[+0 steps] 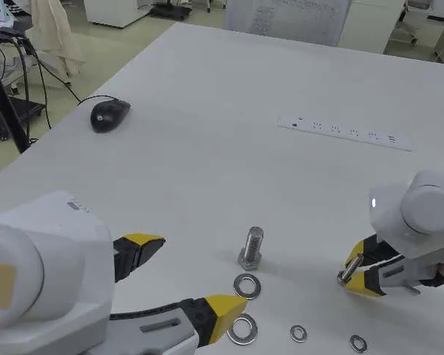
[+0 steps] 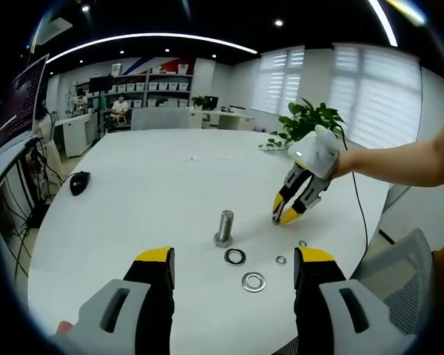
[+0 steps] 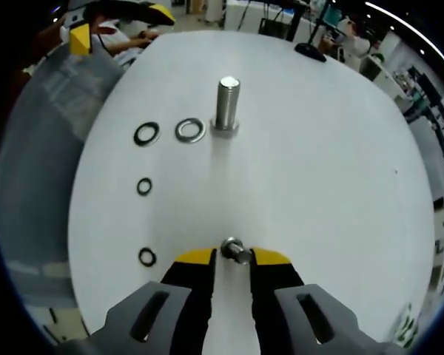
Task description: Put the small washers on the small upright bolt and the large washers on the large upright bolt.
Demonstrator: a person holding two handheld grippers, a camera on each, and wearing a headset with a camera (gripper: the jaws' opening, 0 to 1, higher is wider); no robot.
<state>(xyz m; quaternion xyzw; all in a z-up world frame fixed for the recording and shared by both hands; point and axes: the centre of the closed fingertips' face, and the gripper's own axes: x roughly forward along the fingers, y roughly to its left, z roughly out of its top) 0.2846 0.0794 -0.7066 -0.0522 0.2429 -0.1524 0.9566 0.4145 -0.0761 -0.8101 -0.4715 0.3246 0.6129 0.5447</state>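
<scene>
Right gripper (image 3: 233, 255): fingers clamped on the small bolt (image 3: 237, 250), which sits between the yellow tips. In the head view the bolt leans, its lower end at or just above the table (image 1: 207, 111); contact cannot be confirmed. Judged reason for the hold: this bolt does not yet stand on its own and has to be set upright before it can take washers.

Left gripper (image 1: 200, 270): fingers wide apart, nothing between them. Judged reason: staged open for a washer pick once both posts are standing.

Large bolt (image 1: 251, 248): upright on its head, shank bare, just beyond the left fingertips and well ahead of the right fingers.

Far large washer (image 1: 246, 285): flat, just past the left gripper's nearer yellow tip. Near large washer (image 1: 243, 329): flat, right beside that same tip.

First small washer (image 1: 298, 333) and second small washer (image 1: 358, 343): flat, between the two grippers, off to one side of the right fingers.

No washer is on either bolt; judged stage is set-up, with threading not begun
</scene>
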